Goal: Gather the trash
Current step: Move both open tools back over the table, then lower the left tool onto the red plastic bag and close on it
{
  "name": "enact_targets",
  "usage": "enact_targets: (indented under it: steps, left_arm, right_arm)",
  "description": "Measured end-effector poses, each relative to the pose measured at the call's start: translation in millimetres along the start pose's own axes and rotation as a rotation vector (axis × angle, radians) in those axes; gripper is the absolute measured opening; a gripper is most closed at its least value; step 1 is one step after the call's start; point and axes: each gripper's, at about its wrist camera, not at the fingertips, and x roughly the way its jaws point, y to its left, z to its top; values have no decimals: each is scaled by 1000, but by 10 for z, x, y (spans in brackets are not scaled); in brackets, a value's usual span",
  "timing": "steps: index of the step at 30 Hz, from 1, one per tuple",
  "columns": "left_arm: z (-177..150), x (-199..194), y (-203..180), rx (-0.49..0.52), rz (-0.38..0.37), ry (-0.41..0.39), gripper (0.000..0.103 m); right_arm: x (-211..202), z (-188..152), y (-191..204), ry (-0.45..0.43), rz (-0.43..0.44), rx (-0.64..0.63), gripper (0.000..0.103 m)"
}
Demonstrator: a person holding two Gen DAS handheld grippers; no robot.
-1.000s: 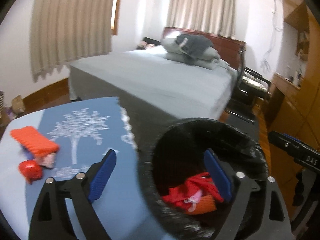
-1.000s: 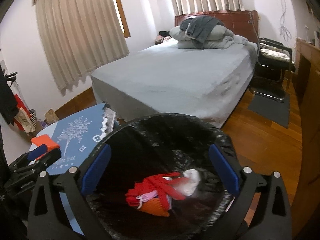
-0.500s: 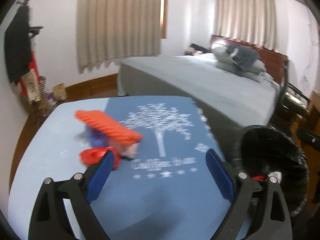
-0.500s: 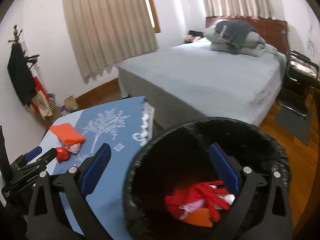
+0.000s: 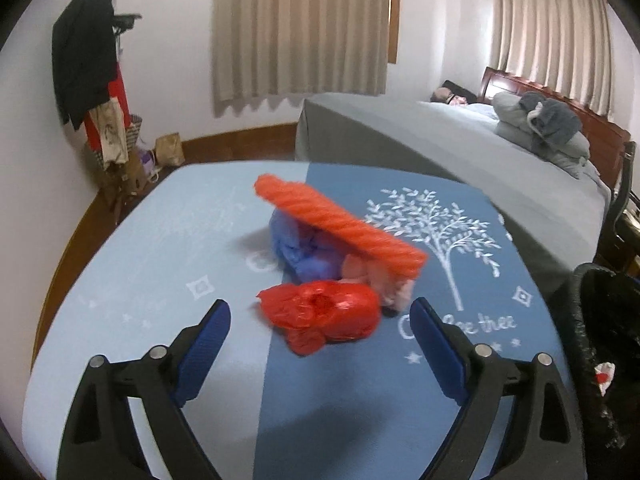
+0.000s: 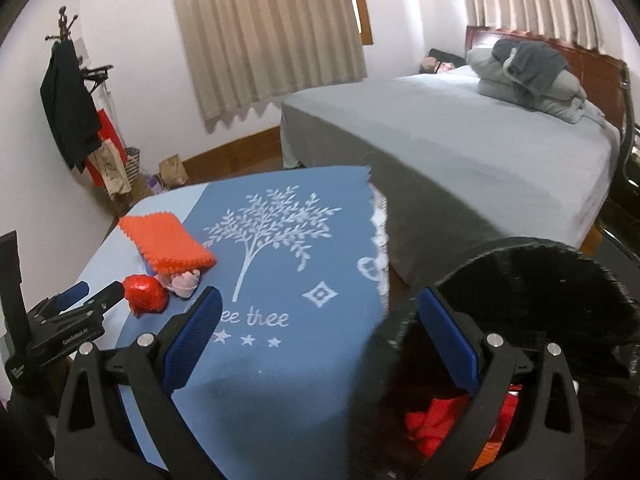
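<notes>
A small pile of trash lies on the blue table point(image 5: 168, 248): a crumpled red wrapper point(image 5: 324, 314), an orange ridged packet point(image 5: 340, 226) tilted on a blue crumpled bag point(image 5: 304, 252), and a pink scrap point(image 5: 396, 286). My left gripper point(image 5: 320, 340) is open and empty, its jaws either side of the red wrapper, just short of it. The red wrapper point(image 6: 145, 294) and the orange packet point(image 6: 166, 242) also show in the right wrist view. My right gripper point(image 6: 318, 340) is open and empty, over the table edge and the black-lined bin point(image 6: 560, 280), which holds red trash point(image 6: 436, 420).
A grey bed point(image 6: 460, 140) with folded bedding point(image 6: 528, 76) stands behind the table. A coat rack with dark clothes point(image 5: 86, 68) and bags is in the left corner. The bin's rim point(image 5: 588, 320) is at the table's right side.
My left gripper has swung left from over the bin to the trash pile and now faces the red wrapper closely. My right gripper has turned left, away from the bin toward the table.
</notes>
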Motion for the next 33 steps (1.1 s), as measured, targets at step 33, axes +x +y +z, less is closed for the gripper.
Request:
enact_targets:
  steps: [33]
  left_arm:
    - [-49, 343, 242, -54, -101, 77, 48]
  right_arm:
    - [590, 45, 516, 84, 42, -79, 96]
